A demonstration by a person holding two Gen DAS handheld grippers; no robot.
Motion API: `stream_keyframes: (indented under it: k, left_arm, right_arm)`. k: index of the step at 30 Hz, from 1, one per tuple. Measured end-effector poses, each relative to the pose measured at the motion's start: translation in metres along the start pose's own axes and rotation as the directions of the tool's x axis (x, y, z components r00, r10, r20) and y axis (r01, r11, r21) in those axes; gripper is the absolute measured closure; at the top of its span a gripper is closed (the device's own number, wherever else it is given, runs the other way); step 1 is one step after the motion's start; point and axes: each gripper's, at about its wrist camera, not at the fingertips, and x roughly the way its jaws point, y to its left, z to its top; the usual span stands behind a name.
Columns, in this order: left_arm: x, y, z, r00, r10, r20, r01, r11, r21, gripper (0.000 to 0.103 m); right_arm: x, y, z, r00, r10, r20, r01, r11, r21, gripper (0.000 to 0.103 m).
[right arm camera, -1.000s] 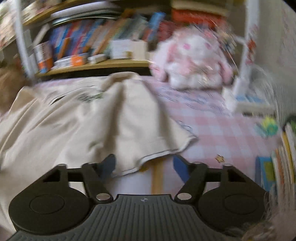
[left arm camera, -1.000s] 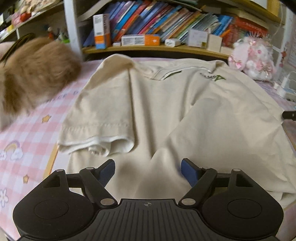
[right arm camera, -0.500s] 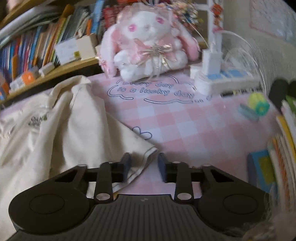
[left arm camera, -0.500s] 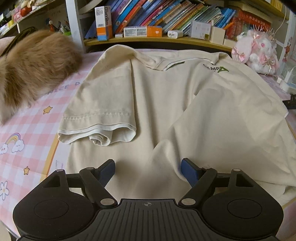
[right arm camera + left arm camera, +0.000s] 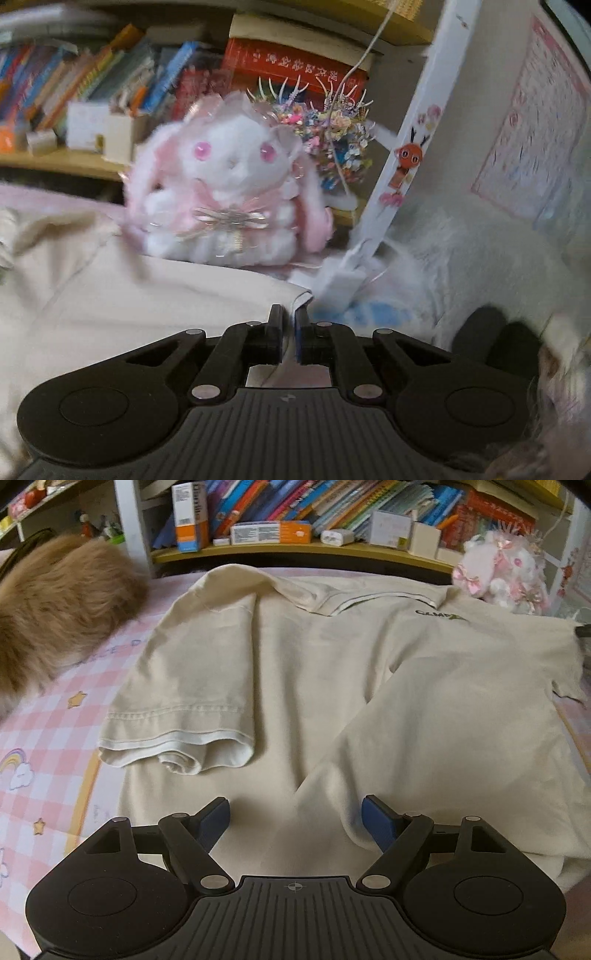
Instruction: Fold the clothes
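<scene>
Pink checked bedspread (image 5: pixel 44 738), beige shirt (image 5: pixel 332 686) under spread left tongs (image 5: pixel 295 814), right tongs (image 5: pixel 289 325) pinching its corner

The left wrist view looks forward and down from low over the near hem of the cream short-sleeved polo shirt (image 5: pixel 295 657), facing the wooden bookshelf of colourful books (image 5: pixel 303 513) at the far side. The right wrist view sits closer in — at the shirt's right edge (image 5: pixel 147 295), facing the pink-and-white plush rabbit (image 5: pixel 225 199), and is motion-blurred. Both views share the shirt, the shelf (image 5: pixel 92 85) and the rabbit (image 5: pixel 502 572).
</scene>
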Motion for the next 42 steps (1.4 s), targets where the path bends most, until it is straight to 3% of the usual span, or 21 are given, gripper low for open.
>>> stream_keyframes:
  k: [8, 10, 11, 12, 13, 16, 18, 20, 25, 28, 30, 36, 39, 40, 42]
  left_arm:
    - [0.001, -0.013, 0.001, 0.999, -0.044, -0.011, 0.044, 0.998, 0.053, 0.022]
    - [-0.001, -0.013, 0.002, 0.999, -0.048, -0.003, 0.049, 0.997, 0.057, 0.022]
    - [-0.002, -0.011, 0.003, 0.999, -0.051, 0.005, 0.051, 0.997, 0.056, 0.022]
    - [-0.005, -0.009, 0.005, 0.998, -0.055, 0.02, 0.053, 0.997, 0.049, 0.022]
    - [-0.007, -0.006, 0.007, 0.998, -0.055, 0.039, 0.054, 0.998, 0.038, 0.022]
    - [-0.013, 0.008, 0.015, 0.995, -0.044, 0.092, 0.044, 0.999, -0.004, 0.022]
    - [-0.014, 0.018, 0.021, 0.992, -0.026, 0.12, 0.031, 0.999, -0.041, 0.022]
    - [-0.013, 0.031, 0.025, 0.991, 0.0, 0.134, 0.012, 0.996, -0.09, 0.022]
    - [-0.011, 0.066, 0.028, 0.989, 0.067, 0.135, -0.038, 0.977, -0.212, 0.022]
    - [-0.011, 0.089, 0.026, 0.988, 0.089, 0.127, -0.048, 0.954, -0.297, 0.023]
    - [-0.011, 0.104, 0.024, 0.988, 0.101, 0.121, -0.052, 0.934, -0.352, 0.028]
    - [0.001, 0.133, 0.024, 0.995, 0.045, 0.091, 0.002, 0.891, -0.454, 0.05]
    - [0.009, 0.141, 0.025, 0.997, 0.015, 0.07, 0.022, 0.87, -0.493, 0.078]
    - [0.009, 0.142, 0.025, 0.998, 0.01, 0.065, 0.023, 0.871, -0.491, 0.098]
    - [0.004, 0.146, 0.031, 0.996, 0.036, 0.077, 0.005, 0.881, -0.473, 0.1]
  right_arm:
    - [0.047, 0.013, -0.012, 0.994, -0.054, -0.099, 0.043, 0.993, -0.113, 0.095]
    - [0.049, 0.017, -0.015, 0.992, -0.06, -0.111, 0.048, 0.993, -0.109, 0.082]
    - [0.042, 0.017, -0.015, 0.995, -0.047, -0.093, 0.038, 0.995, -0.092, 0.064]
    - [0.035, 0.018, -0.014, 0.997, -0.034, -0.074, 0.028, 0.997, -0.075, 0.055]
    - [0.028, 0.018, -0.014, 0.998, -0.021, -0.055, 0.018, 0.998, -0.058, 0.055]
    - [-0.005, 0.024, -0.012, 0.996, 0.084, -0.012, -0.084, 0.996, 0.017, 0.049]
    - [-0.029, 0.032, -0.012, 0.984, 0.178, 0.015, -0.178, 0.982, 0.063, 0.044]
    - [-0.056, 0.053, -0.018, 0.958, 0.284, 0.025, -0.285, 0.956, 0.067, 0.04]
    - [-0.111, 0.107, -0.042, 0.893, 0.45, -0.007, -0.449, 0.892, 0.04, 0.035]
    - [-0.126, 0.124, -0.057, 0.882, 0.469, -0.047, -0.468, 0.883, 0.023, 0.035]
    - [-0.135, 0.135, -0.067, 0.874, 0.48, -0.073, -0.481, 0.877, 0.012, 0.035]
    - [-0.159, 0.165, -0.094, 0.852, 0.503, -0.146, -0.51, 0.86, -0.013, 0.037]
    - [-0.159, 0.167, -0.099, 0.854, 0.495, -0.162, -0.504, 0.864, -0.012, 0.037]
    - [-0.159, 0.168, -0.1, 0.854, 0.493, -0.167, -0.501, 0.865, -0.012, 0.037]
    - [-0.159, 0.17, -0.103, 0.855, 0.488, -0.178, -0.497, 0.868, -0.011, 0.037]
